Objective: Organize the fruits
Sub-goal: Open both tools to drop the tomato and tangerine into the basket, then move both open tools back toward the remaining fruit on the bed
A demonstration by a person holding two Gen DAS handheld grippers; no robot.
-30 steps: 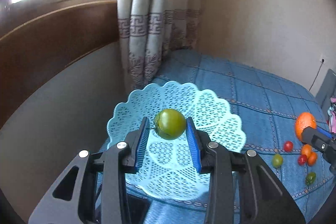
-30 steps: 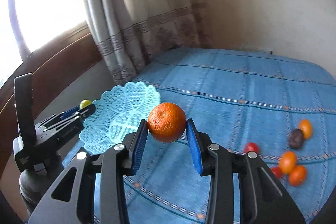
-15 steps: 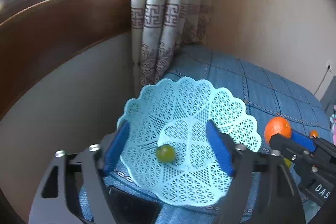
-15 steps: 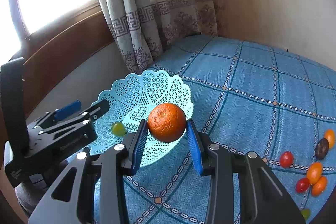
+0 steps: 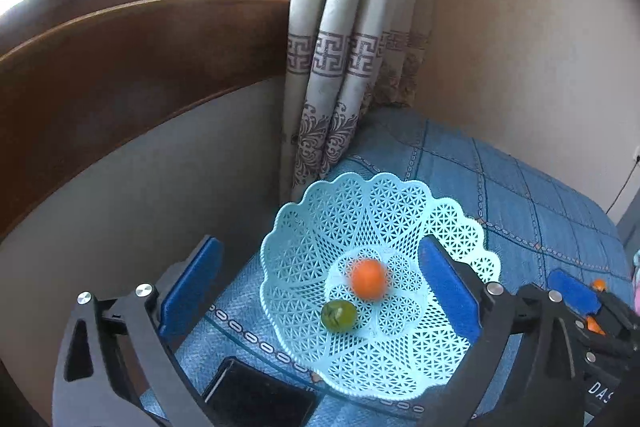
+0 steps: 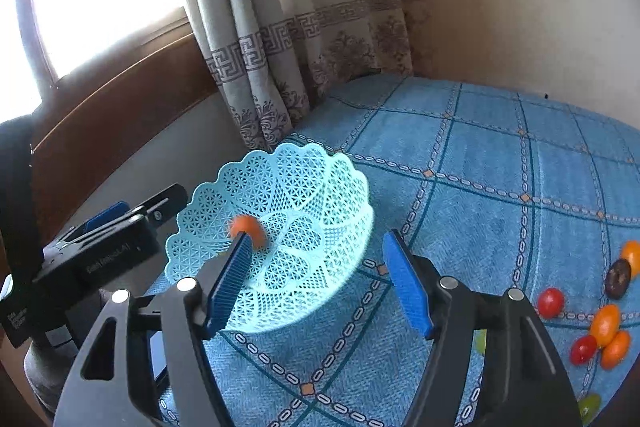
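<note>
Both claws were released and held nothing: the left claw [image 5: 320, 291] and the right claw [image 6: 316, 279] each stood spread wide around the basket [image 5: 304, 227] at lower centre of frame. The orange [image 5: 368, 278] appeared blurred inside the basket, just beside the green fruit [image 5: 338, 315].

Risk: the blur suggested the orange was in motion; it could bounce or roll over the shallow scalloped rim. The basket sat near the bed edge, so a nudge could tip it.

Surface: a bed with a blue patterned cover [image 6: 500, 163]. Small loose fruits [image 6: 600, 323] lay at right of frame. A curtain [image 6: 280, 27] and window occupied the upper left.
</note>
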